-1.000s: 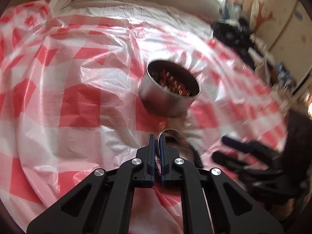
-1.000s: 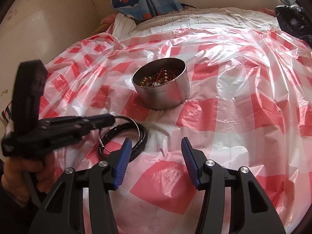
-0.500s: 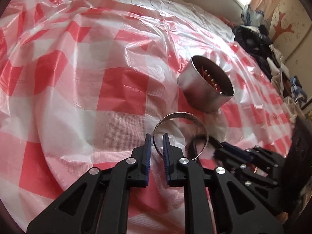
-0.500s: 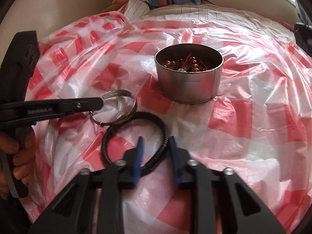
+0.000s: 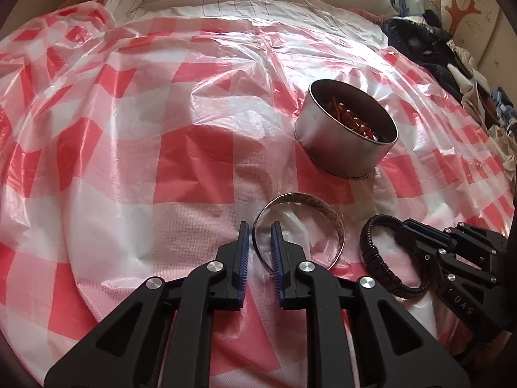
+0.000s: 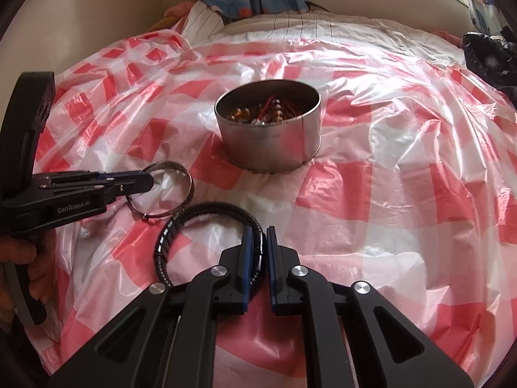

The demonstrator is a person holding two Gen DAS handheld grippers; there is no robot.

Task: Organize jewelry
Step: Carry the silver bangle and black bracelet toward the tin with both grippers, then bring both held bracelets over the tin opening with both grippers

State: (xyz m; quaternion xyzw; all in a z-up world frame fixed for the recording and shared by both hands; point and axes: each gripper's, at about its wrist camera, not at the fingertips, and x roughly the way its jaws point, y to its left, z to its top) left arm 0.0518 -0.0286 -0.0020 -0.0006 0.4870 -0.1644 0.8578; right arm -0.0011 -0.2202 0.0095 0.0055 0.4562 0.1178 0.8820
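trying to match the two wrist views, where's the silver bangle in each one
Left wrist: silver bangle low centre, its rim between the left gripper fingers.
Right wrist: silver bangle at left, at the left gripper tip.
Shared landmark: the metal tin just beyond it.

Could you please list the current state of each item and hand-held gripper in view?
Left hand-held gripper: jaws slightly apart, straddling the silver bangle's rim.
Right hand-held gripper: shut on the black braided bracelet.
Silver bangle: lying on the checkered plastic sheet, outside the tin.
Black braided bracelet: on the sheet beside the bangle, gripped at one side.
Round metal tin: upright, no lid on it, holding beaded jewelry.
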